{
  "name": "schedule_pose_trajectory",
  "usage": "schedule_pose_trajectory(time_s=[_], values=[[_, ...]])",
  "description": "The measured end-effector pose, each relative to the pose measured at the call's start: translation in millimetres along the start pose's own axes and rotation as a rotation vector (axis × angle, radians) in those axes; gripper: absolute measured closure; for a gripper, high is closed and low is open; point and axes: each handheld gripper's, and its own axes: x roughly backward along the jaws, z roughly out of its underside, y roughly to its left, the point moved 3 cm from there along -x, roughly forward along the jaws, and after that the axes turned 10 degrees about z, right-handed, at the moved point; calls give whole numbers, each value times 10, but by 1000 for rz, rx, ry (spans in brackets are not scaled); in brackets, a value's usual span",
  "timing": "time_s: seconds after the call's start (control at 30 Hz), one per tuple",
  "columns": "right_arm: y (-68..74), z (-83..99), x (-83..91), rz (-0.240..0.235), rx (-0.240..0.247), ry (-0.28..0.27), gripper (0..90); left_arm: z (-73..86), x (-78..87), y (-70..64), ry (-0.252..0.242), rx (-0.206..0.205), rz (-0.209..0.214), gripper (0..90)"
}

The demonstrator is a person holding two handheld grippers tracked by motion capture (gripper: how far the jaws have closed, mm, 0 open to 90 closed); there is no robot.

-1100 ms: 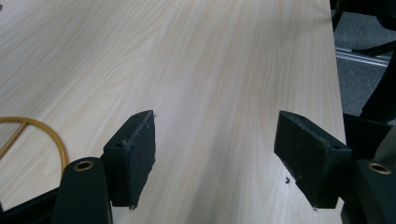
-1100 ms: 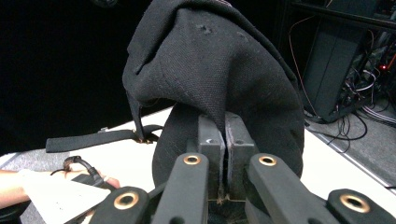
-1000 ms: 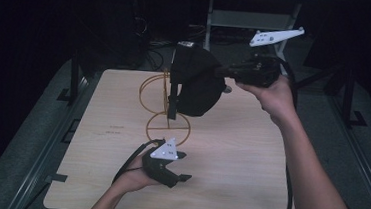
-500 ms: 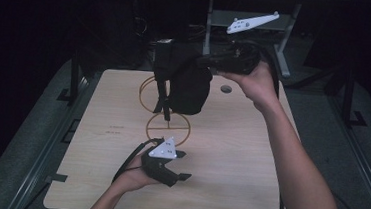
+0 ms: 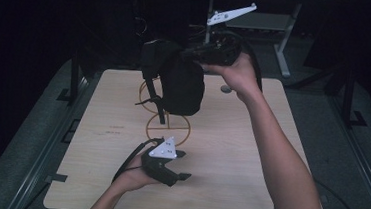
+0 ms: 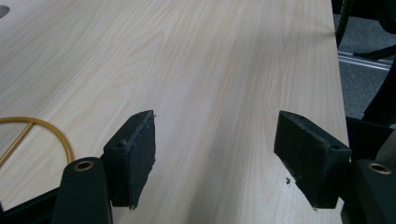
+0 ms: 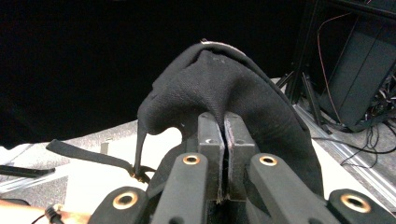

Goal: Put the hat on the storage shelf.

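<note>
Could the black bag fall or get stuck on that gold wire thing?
It might. The right gripper pinches just a fold of the black bag, with its jaws shut tight on cloth, so the bag could slip out and drop on the table. The bag's strap dangles right by the gold wire stand and could snag it and tip it. The left gripper sits open on the table, so nothing steadies the stand.

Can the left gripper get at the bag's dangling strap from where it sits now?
Probably yes: the left gripper rests open on the table, and the strap hangs from the black bag above the gold wire stand, nothing between.
</note>
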Motion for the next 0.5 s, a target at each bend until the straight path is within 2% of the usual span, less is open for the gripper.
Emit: schedule_pose_trajectory(time_s=[0.1, 0.27, 0.5], values=[[-6, -7, -67, -7, -4, 5, 874, -1, 1, -1, -2, -1, 1, 292], [-4, -1, -282, -25, -21, 28, 872, -4, 1, -2, -7, -3, 3, 293], [2, 4, -496, -39, -51, 17, 870, -6, -6, -13, 1, -5, 3, 293]])
